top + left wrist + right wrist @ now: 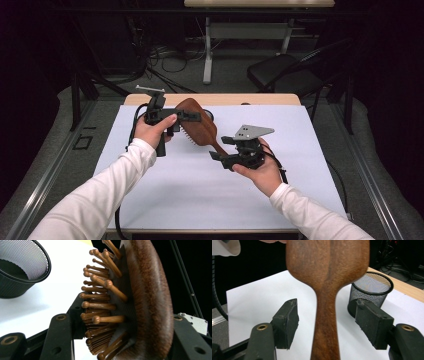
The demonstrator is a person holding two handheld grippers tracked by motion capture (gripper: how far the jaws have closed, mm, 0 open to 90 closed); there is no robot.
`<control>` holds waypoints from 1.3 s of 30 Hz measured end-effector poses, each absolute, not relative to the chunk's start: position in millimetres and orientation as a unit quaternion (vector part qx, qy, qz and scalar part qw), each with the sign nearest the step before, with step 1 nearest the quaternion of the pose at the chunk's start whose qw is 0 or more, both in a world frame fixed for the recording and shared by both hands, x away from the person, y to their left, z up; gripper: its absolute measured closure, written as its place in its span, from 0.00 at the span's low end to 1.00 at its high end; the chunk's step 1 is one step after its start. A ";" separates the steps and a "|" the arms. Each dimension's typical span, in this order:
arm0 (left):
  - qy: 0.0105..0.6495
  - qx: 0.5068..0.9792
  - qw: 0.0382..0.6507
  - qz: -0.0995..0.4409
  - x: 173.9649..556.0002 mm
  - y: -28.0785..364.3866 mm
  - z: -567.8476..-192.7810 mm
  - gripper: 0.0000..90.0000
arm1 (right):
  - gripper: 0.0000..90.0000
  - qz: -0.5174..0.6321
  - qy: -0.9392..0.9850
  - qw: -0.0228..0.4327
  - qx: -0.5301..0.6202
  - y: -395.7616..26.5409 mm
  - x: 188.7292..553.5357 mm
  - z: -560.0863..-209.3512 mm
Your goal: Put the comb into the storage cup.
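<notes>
A: Two grippers are seen in the high view, both raised over the white-covered table [165, 200]. The wooden hairbrush [197, 127] is held off the surface between them. The left gripper [192, 116] is clamped on the brush head; the right gripper [216, 156] is set at the handle end, approx. level w/ it.

B: Left gripper view — is the clamp confirmed?

A: Confirmed. The hairbrush [147, 297] is pinched across its head, one jaw against the bristle side, the other against the smooth back. The wooden pins [100, 305] are turned toward the table. A black mesh cup [25, 267] is noted at upper left, standing on the white cover [57, 287], well apart from the brush.

B: Right gripper view?

A: The jaws are stood apart, one on each side of the handle [325, 322], w/ a clear gap on both sides; no pad contact is seen. The mesh cup [372, 290] is seen behind, just past one jaw.

B: Reason for the arrangement?

A: Judged as a hand-over: the weight is carried by the left clamp on the head, so the handle is left free for the right gripper. The right jaws are kept astride it, so a re-grip is possible w/o repositioning.
</notes>
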State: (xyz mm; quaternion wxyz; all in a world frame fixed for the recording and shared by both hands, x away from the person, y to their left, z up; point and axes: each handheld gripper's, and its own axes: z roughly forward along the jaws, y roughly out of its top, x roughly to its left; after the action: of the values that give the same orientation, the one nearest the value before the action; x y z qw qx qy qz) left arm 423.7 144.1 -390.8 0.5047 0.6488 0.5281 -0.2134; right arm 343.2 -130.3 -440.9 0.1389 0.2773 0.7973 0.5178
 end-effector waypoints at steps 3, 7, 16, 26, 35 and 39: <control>0.528 0.649 0.504 -0.213 423.3 144.6 -390.4 0.53 | 0.32 0.516 0.794 0.147 0.285 -132.7 345.4 -440.2; 0.529 0.648 0.505 -0.212 423.3 145.2 -390.0 0.53 | 0.25 0.508 0.794 0.151 0.298 -134.2 347.5 -440.3; 0.531 0.645 0.507 -0.212 424.1 147.3 -389.5 0.53 | 0.01 0.499 0.792 0.170 0.308 -135.0 347.3 -437.8; 0.533 0.642 0.511 -0.207 424.9 151.2 -387.3 0.53 | 0.00 0.484 0.790 0.210 0.311 -133.4 338.5 -435.3; 0.533 0.642 0.513 -0.200 424.9 155.0 -383.9 0.53 | 0.00 0.491 0.787 0.198 0.317 -134.3 339.8 -433.7; 0.535 0.640 0.515 -0.198 425.7 158.1 -381.3 0.53 | 0.00 0.490 0.786 0.200 0.320 -136.0 340.3 -432.8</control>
State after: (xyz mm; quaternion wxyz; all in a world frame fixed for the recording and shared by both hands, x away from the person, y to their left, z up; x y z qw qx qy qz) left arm 425.7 158.1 -381.3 0.5147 0.6401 0.5348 -0.1984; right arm 340.3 -136.0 -432.8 0.1995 0.3202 0.7858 0.4902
